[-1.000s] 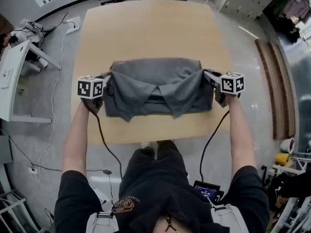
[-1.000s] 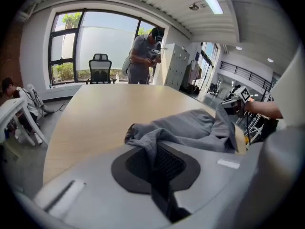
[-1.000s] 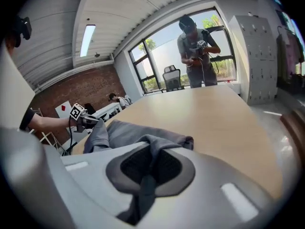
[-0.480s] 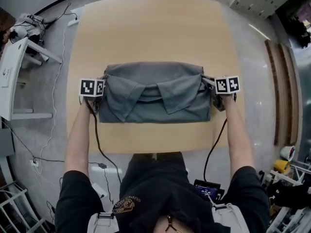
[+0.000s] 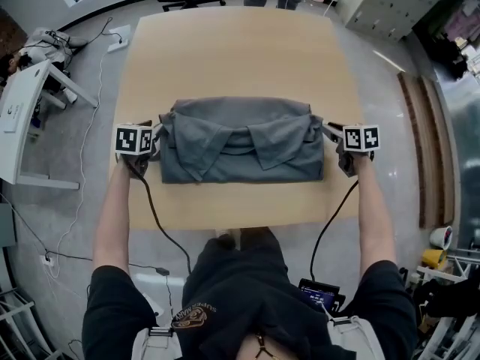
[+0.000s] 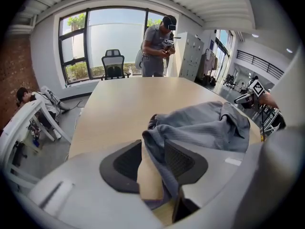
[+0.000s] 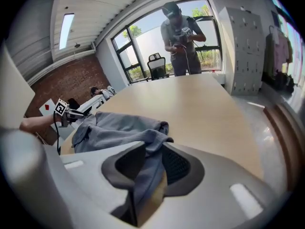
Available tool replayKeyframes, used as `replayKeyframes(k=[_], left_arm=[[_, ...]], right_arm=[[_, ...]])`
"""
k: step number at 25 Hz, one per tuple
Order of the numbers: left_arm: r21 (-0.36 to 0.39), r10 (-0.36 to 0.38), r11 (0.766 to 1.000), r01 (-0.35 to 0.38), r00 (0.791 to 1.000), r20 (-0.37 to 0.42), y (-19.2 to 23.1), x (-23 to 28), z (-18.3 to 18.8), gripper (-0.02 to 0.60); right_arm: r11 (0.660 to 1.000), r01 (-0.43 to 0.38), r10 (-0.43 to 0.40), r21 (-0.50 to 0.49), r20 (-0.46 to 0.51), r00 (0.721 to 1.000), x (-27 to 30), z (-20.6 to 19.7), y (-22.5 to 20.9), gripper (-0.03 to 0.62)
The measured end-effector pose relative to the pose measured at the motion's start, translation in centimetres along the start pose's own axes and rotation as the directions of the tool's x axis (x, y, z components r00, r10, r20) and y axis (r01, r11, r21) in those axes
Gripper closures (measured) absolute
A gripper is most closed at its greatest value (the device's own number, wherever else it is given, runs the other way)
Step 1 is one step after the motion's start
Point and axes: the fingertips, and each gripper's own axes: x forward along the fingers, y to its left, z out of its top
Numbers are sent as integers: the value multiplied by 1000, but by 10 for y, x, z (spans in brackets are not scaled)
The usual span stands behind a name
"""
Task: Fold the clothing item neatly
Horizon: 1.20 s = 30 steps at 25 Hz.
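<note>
the grey shirt (image 5: 244, 142) lies folded into a wide rectangle on the wooden surface (image 5: 232, 51), closer to the person's edge than to the far edge. its collar flaps lie spread on top, and the long edges run left to right.

the left gripper (image 5: 155, 142) sits at the shirt's left end, low over the surface. in the left gripper view its jaws (image 6: 152, 152) are opening. a fold of the grey cloth runs between them and lies along one pad, and bare wood shows in the gap beside the other pad, so the cloth is not pinched.

the right gripper (image 5: 331, 132) sits at the shirt's right end, level with the left one. in the right gripper view its jaws (image 7: 151, 159) are opening too. a bunched strip of the shirt's edge hangs down between the pads, and a sliver of wood shows next to it.

the shirt's two ends are a little rumpled where the cloth rises into the jaws, while the middle lies flat. a black cable (image 5: 161, 223) runs from the left gripper back over the near edge of the surface. beyond the far edge a person (image 6: 155, 46) stands beside an office chair (image 6: 113, 63).
</note>
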Motion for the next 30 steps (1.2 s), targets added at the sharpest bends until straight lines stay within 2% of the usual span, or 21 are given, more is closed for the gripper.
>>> replayKeyframes(k=[4,6,10,13,17,22,24,25,27,30], left_arm=[[41,-7,999,6,1000,23,-11,-16,-7,425],[61,-14,998,12,999,36,-25,-18,-8,437],[128,-35,991,27,998,57,-59,-21,-10,469],[172,-39,985,28,997,63,-77,-21,-12,485],[152,-59,987,49,996,63,-94,-15,-20,496],[165,9,986,-15,999,42,-101,-9,-31,522],[168,15,985,-22,999,41,-105,-8,-34,522],[170,15,985,-22,999,40,-106,-7,-37,522],[167,19,986,-25,999,32,-105,-5,-43,522],[129,21,991,-25,999,30,-100,-4,-50,522]], right_arm=[[979,-6,12,-204,27,1000,-6,16,63,496],[953,-33,40,-302,18,999,1,20,102,496],[897,-107,120,-430,2,993,23,20,175,496],[838,-168,178,-520,-31,983,46,13,228,496],[725,-243,212,-644,-127,969,80,-11,282,496],[540,-298,110,-787,-286,952,116,-55,298,496],[459,-294,43,-838,-310,950,123,-62,292,497],[430,-288,13,-856,-312,950,126,-63,289,510],[409,-275,-19,-870,-310,951,126,-59,284,585],[425,-282,-4,-860,-313,950,117,-42,282,586]])
